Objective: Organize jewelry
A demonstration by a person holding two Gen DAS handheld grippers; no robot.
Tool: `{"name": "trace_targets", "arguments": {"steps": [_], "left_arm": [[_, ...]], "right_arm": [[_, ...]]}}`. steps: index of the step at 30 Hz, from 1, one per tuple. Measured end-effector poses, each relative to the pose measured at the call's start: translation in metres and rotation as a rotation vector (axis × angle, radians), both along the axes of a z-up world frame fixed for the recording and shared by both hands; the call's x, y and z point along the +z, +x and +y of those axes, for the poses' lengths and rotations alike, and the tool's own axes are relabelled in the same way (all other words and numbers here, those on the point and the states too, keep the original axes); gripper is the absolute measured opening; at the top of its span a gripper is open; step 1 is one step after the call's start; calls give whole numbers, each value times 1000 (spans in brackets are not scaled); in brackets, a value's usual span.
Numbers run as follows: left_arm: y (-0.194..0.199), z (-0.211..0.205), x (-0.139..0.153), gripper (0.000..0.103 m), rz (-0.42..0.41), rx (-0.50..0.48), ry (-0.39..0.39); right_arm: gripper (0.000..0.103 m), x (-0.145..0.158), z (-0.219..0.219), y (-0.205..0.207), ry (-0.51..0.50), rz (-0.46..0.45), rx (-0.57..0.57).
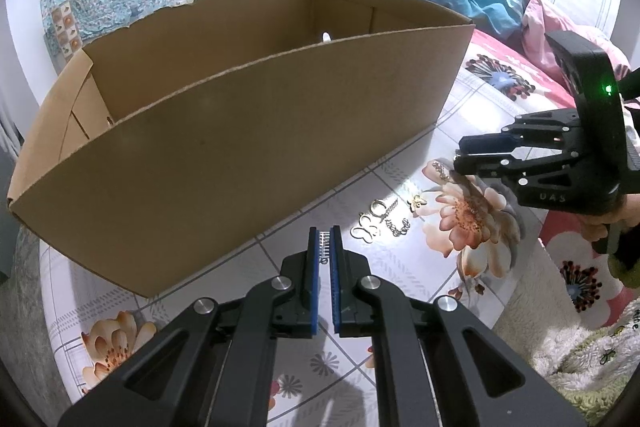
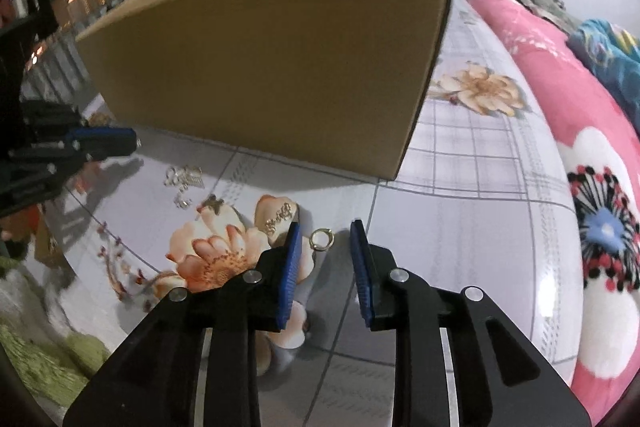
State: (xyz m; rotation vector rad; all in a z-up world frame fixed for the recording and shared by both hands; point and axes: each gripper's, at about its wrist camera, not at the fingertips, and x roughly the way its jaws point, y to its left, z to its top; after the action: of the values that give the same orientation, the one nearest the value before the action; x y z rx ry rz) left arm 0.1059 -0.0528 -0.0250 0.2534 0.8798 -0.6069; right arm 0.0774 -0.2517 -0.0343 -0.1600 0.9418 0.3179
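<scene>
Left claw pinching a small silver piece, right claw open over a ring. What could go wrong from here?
1. The left claw pinches the small silver piece only at its tips, so it could slip out before reaching the cardboard box.
2. The gold ring lies flat on the glossy tablecloth between the right claw's open pads; closing may skid it away.
3. The loose jewelry pile sits near both claws and could get scattered.

Both grippers are the same build: black plastic linkage arms with cutout slots and shiny silver pivot screws, plus ribbed blue pads on the fingers. The right gripper (image 1: 458, 157) has a green LED and embossed lettering on its body.
</scene>
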Motion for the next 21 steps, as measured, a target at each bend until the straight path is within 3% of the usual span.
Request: {"name": "trace_targets", "arguments": {"steps": [2,15,21], "left_arm": [[0,0,0,4,1,1,1],[0,2,-1,4,-1,5,-1],[-6,3,10,4,-24,0,-17]], "right_arm": [[9,1,1,3,0,6,13],[8,4,-10,-3,51,0,-29],[8,26,-15,-10,83,-46,-58]]}}
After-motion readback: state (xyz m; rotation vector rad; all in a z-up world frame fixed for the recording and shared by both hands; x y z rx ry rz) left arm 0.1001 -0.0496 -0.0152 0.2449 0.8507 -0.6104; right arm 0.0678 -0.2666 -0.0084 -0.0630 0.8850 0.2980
